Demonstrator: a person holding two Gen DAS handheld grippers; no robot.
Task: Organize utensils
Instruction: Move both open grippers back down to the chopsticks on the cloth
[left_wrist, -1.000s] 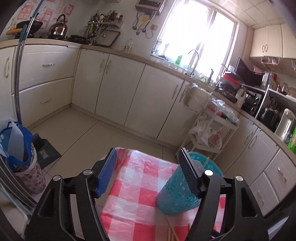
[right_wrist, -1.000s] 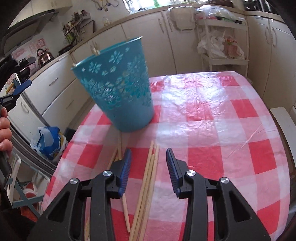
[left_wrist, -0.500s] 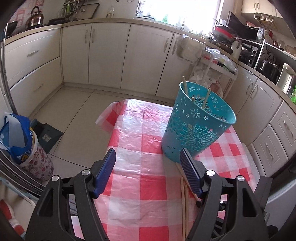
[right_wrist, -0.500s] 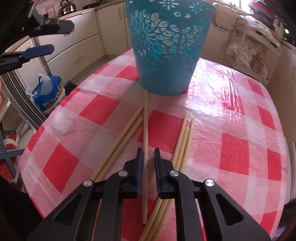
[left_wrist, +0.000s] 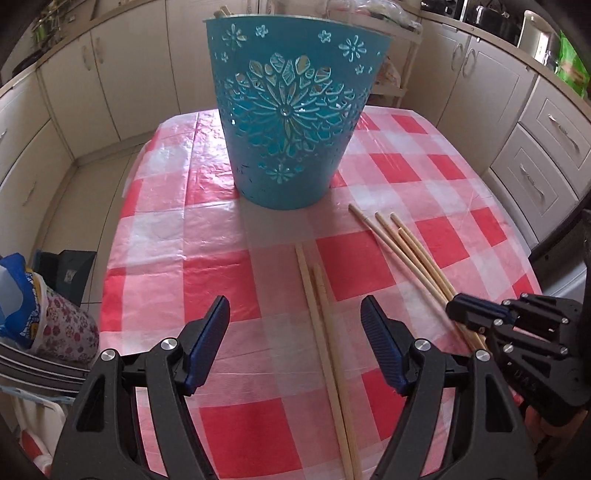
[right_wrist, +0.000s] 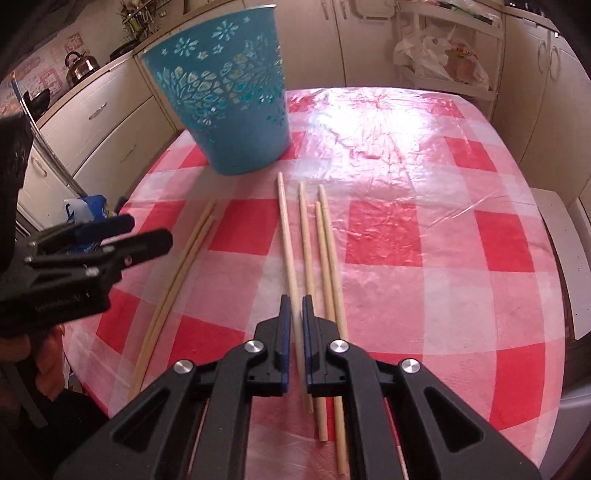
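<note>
A teal cut-out basket (left_wrist: 293, 114) stands upright on the red-checked tablecloth (left_wrist: 207, 236), with chopstick ends showing above its rim; it also shows in the right wrist view (right_wrist: 229, 103). My left gripper (left_wrist: 295, 343) is open above a pair of wooden chopsticks (left_wrist: 319, 317) that lies on the cloth. My right gripper (right_wrist: 294, 328) is shut on a single chopstick (right_wrist: 287, 243), beside three more chopsticks (right_wrist: 325, 266). The right gripper shows at the right of the left wrist view (left_wrist: 476, 317). The left gripper shows at the left of the right wrist view (right_wrist: 122, 240), near the chopstick pair (right_wrist: 184, 266).
Cream kitchen cabinets (left_wrist: 110, 74) ring the table. A wire trolley with plastic bags (right_wrist: 439, 55) stands behind it. A floral bin with a blue bag (left_wrist: 48, 317) sits on the floor to the left. The table edge (right_wrist: 565, 295) drops off on the right.
My left gripper has come down from facing the room to hover over the chopstick pair. My right gripper has closed on one chopstick and moved it away from the pair toward the right-hand group.
</note>
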